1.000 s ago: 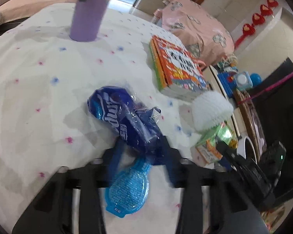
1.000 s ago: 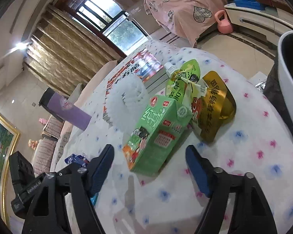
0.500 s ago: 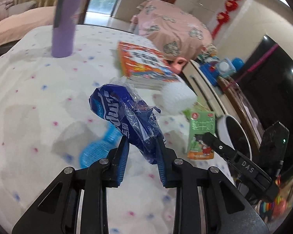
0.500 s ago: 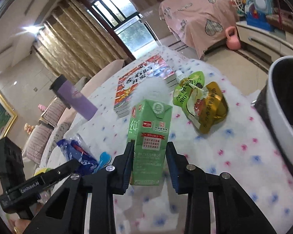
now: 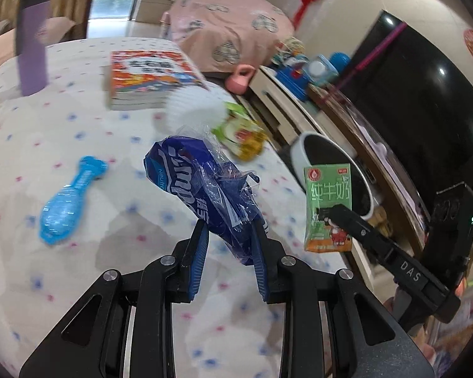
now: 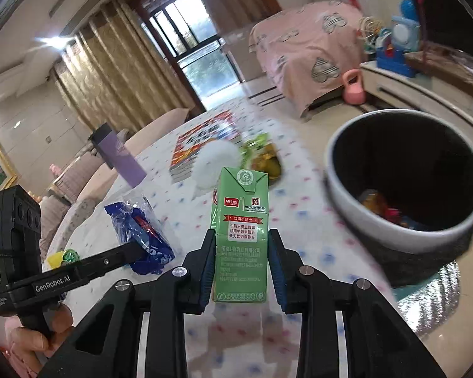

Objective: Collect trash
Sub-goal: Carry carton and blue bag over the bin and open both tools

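The left gripper [image 5: 230, 239] pinches a crumpled blue wrapper [image 5: 205, 186] above the tablecloth [image 5: 78, 283]. The right gripper [image 6: 240, 252] clamps an upright green milk carton [image 6: 240, 226] between its pads — just beside the white trash bin [image 6: 403, 230], its rim right of the carton.

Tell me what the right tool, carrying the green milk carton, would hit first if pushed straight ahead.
Probably the white foam fruit net beyond the green milk carton held by the right tool, though the dotted tablecloth might come first; depth is unclear.
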Demonstrator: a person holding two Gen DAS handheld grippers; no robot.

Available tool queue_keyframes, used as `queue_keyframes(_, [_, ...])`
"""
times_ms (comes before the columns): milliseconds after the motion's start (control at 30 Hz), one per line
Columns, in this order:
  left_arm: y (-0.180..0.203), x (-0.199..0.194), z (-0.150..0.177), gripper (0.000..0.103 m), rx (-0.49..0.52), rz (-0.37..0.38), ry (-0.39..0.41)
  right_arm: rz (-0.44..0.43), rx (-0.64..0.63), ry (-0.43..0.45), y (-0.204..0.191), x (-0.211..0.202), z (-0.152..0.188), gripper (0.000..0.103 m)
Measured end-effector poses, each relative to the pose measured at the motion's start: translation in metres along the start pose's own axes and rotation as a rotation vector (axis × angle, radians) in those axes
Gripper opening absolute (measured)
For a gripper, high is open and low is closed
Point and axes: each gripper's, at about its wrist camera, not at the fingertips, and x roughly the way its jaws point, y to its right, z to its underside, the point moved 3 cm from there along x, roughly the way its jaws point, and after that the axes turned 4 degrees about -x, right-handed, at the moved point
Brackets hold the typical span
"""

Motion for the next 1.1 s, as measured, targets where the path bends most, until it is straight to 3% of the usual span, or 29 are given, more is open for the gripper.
queue_keyframes(400, [0.057, 0.019, 0.012, 0.026, 0.119, 0.037, -0.053, 0.052, 0.074, 0.065, 0.041, -0.035, 0.001, 0.032])
queue_keyframes(1100, [0.129, 0.055, -0.005, 0.026, 0.267, 0.083, -0.091, 0.136, 0.132, 0.137, 0.102, -0.070, -0.011, 0.032])
